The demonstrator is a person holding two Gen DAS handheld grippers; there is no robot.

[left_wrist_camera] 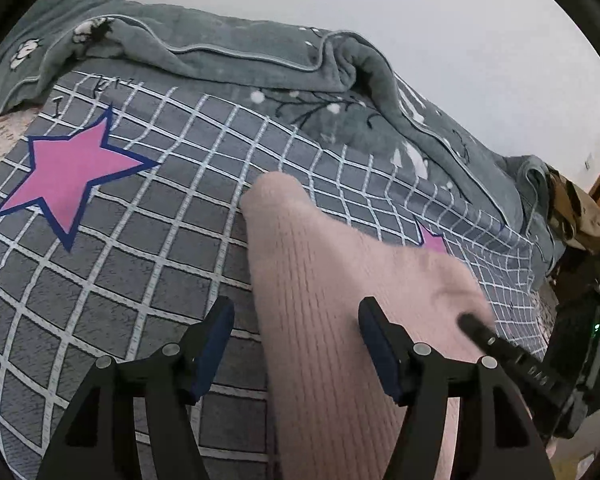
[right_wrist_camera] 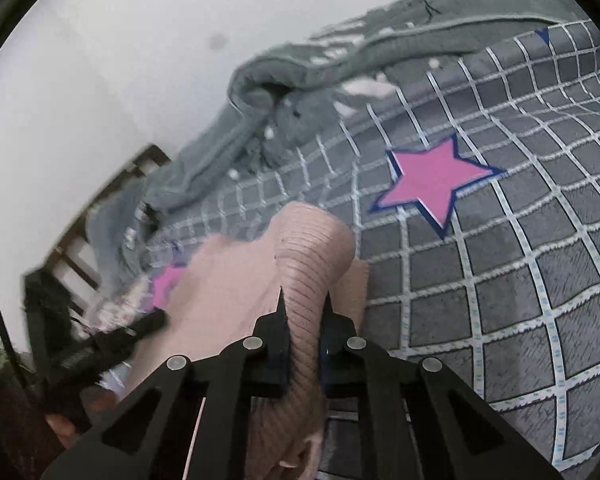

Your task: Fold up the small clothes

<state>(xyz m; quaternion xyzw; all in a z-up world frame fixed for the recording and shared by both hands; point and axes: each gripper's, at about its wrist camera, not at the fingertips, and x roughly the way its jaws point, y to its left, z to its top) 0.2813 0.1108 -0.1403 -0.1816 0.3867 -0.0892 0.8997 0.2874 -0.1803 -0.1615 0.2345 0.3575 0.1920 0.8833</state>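
Observation:
A pale pink ribbed knit garment lies on a grey checked bedspread with pink stars. My left gripper is open; its jaws stand on either side of the pink fabric, just above it. My right gripper is shut on a raised fold of the pink garment and holds it lifted off the bed. The right gripper also shows in the left wrist view at the garment's right edge, blurred. The left gripper shows in the right wrist view at lower left, blurred.
A rumpled grey-green blanket lies along the far side of the bed against a white wall. A dark wooden frame stands past the bed's end. A camouflage-patterned item sits at the right edge.

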